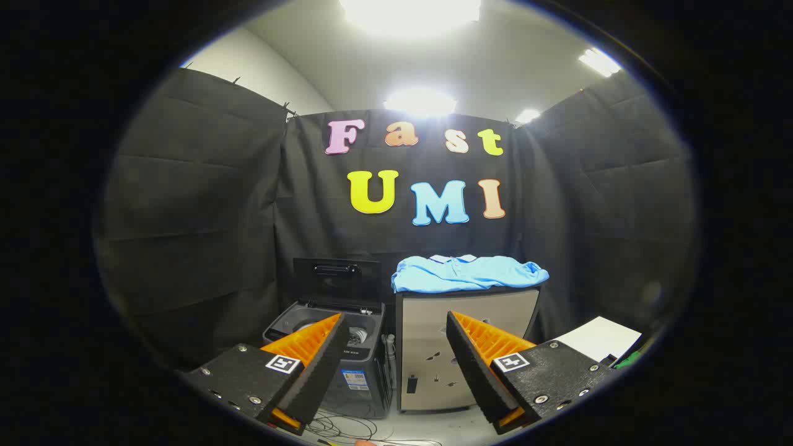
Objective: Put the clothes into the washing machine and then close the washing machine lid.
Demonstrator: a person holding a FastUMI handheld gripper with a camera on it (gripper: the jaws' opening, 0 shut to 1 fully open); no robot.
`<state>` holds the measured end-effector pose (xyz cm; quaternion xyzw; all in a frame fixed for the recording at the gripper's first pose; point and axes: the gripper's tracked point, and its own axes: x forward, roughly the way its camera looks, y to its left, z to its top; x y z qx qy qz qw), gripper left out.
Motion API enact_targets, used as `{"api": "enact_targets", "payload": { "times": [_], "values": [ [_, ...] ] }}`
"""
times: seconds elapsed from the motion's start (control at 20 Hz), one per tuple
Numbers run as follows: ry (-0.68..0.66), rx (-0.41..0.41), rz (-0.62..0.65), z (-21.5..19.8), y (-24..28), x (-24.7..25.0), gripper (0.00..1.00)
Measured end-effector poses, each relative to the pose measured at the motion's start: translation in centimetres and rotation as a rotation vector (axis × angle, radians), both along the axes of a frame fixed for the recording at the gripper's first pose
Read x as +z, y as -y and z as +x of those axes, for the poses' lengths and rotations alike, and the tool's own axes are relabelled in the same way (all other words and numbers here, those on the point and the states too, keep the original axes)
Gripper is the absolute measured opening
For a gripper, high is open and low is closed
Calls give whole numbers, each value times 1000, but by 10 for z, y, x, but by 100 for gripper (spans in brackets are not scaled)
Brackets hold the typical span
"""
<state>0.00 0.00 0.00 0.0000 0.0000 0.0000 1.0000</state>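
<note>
Standing against the black cloth booth wall [204, 204], a beige box-shaped cabinet [433, 347] is the largest piece of furniture in sight; it sits well beyond the fingers, seen through the gap between them; just beside it, toward the left finger, stands a dark grey top-loading washing machine [362, 375], lower than the cabinet, with a thin gap between the two; the machine's black rectangular lid [337, 277] is swung up and stands nearly upright at the back, leaning toward the cloth wall, so the round drum opening faces upward; a light blue folded polo shirt [468, 274] lies flat on the cabinet's top, its long axis running side to side along that top, collar toward the back wall and one end drooping a little over the far-right corner (the side away from the machine); a white flat sheet [601, 337] shows beyond the right finger; thin cables [347, 427] trail on the pale floor in front of the machine; the gripper [395, 350] is held well back from both machine and shirt, its fingers spread wide apart with nothing between them and touching nothing.
</note>
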Motion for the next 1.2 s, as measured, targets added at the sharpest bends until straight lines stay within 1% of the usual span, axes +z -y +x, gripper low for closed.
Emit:
{"api": "enact_targets", "payload": {
  "times": [0.35, 1.2],
  "values": [
    [20, -17, 12, 0, 2, 9, 97],
    [11, -7, 3, 6, -1, 14, 97]
  ]
}}
